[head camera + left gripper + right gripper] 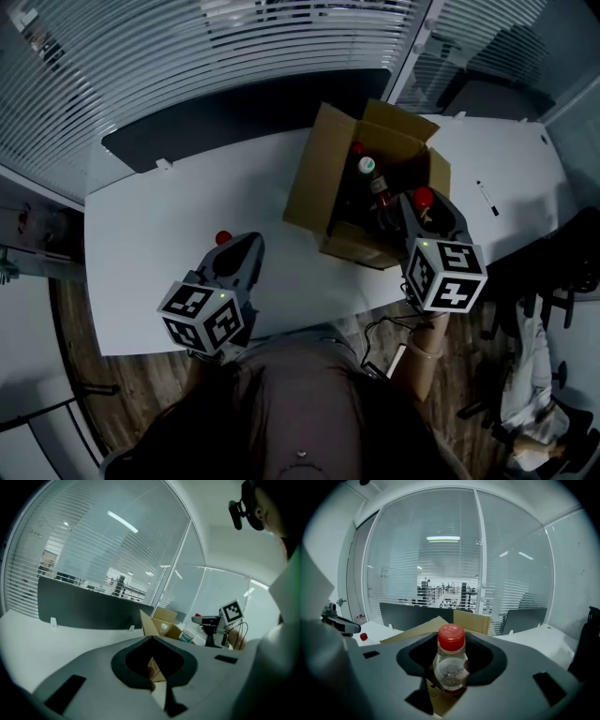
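One red-capped bottle (450, 667), base hidden, is clamped in the right hand-held gripper (451, 638); the left hand-held gripper (152, 639) is closed.

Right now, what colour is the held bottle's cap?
Red. The cap shows best in the right gripper view.

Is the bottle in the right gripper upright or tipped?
Upright: the bottle stands cap up in the right gripper; the head view shows its cap from above.
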`<move>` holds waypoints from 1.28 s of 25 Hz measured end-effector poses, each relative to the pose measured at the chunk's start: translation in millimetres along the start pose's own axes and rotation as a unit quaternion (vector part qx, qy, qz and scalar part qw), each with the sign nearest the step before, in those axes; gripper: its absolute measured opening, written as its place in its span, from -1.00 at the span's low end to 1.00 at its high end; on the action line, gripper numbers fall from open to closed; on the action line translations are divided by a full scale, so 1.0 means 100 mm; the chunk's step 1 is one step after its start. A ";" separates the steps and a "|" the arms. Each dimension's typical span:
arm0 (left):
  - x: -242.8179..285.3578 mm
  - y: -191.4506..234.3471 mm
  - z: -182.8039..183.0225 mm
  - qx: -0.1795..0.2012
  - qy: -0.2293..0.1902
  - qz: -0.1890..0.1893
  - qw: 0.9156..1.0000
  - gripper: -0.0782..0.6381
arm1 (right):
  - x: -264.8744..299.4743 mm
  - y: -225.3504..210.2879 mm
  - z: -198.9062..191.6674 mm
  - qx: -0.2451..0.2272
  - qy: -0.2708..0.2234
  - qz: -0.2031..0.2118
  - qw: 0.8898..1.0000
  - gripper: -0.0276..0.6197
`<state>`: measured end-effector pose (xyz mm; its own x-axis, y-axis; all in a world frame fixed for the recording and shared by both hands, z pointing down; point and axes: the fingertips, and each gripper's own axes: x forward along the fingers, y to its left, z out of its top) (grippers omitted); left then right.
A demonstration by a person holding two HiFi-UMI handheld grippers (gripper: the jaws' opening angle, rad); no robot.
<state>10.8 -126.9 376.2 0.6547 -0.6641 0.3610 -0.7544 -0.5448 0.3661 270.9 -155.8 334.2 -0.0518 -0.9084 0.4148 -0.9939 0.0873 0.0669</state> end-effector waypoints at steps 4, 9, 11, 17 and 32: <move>-0.08 -0.03 -0.02 -0.006 -0.012 0.000 1.000 -0.76 | -0.13 0.04 0.16 -0.011 -0.026 0.002 1.000 -0.30; -0.19 -0.02 -0.03 -0.006 -0.017 0.000 1.000 -0.76 | -0.33 0.16 0.36 -0.022 -0.055 0.006 0.998 -0.31; -0.27 0.02 -0.03 -0.010 -0.021 0.005 1.000 -0.76 | -0.38 0.25 0.43 -0.028 -0.064 0.010 0.997 -0.31; -0.47 0.12 -0.06 -0.016 -0.029 0.013 0.999 -0.76 | -0.54 0.50 0.57 -0.043 -0.085 0.020 0.995 -0.32; -1.08 0.51 -0.22 -0.029 -0.041 0.045 0.998 -0.76 | -0.81 1.37 0.78 -0.059 -0.134 0.067 0.987 -0.34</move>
<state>-97.5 -71.4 374.3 0.5770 -0.7497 0.3242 -0.8043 -0.4523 0.3854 131.4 -102.5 238.7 -0.2212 -0.9596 0.1740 -0.9592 0.2463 0.1391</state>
